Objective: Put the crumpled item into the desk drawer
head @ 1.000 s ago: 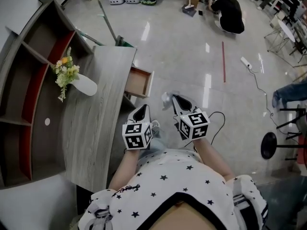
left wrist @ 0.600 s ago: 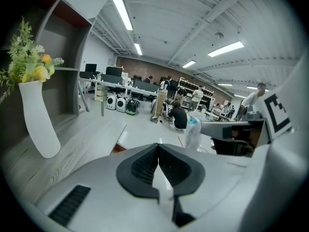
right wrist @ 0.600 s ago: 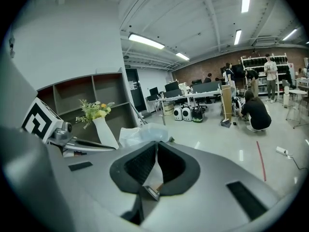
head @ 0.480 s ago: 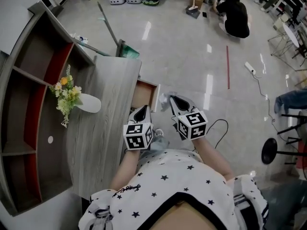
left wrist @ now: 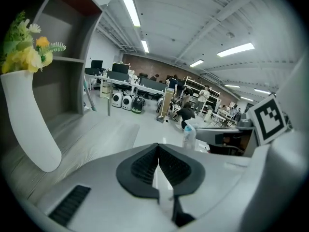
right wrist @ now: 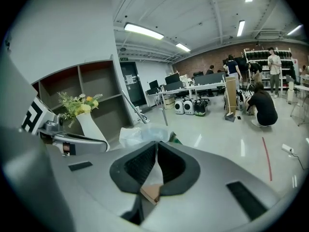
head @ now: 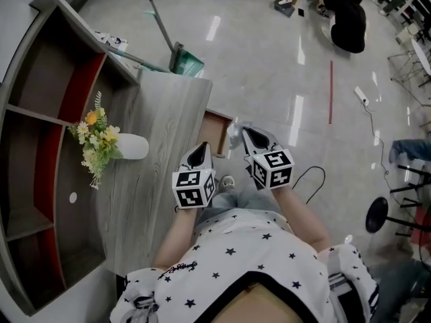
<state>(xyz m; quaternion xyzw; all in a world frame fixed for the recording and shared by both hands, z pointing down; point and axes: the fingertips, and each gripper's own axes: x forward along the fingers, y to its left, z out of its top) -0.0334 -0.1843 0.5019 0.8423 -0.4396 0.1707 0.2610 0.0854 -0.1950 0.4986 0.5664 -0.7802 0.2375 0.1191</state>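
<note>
One thin pinch: my right tool (head: 246, 134) is clamped on the crumpled wad (head: 233, 134) at its tips, drawer (head: 216, 122) just ahead; left tool (head: 201, 150) closed, empty. Wad may slip, falling short.

Bright strip lights (left wrist: 130, 6) glare off the floor (head: 256, 59) (fisheye-warped edges).

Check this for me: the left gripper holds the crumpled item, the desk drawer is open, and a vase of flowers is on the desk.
Wrong gripper: the right gripper holds the crumpled item, pinched at its jaw tips, as the right gripper view shows; the left gripper is shut and empty. The desk drawer is open, and the vase of flowers is on the desk.
</note>
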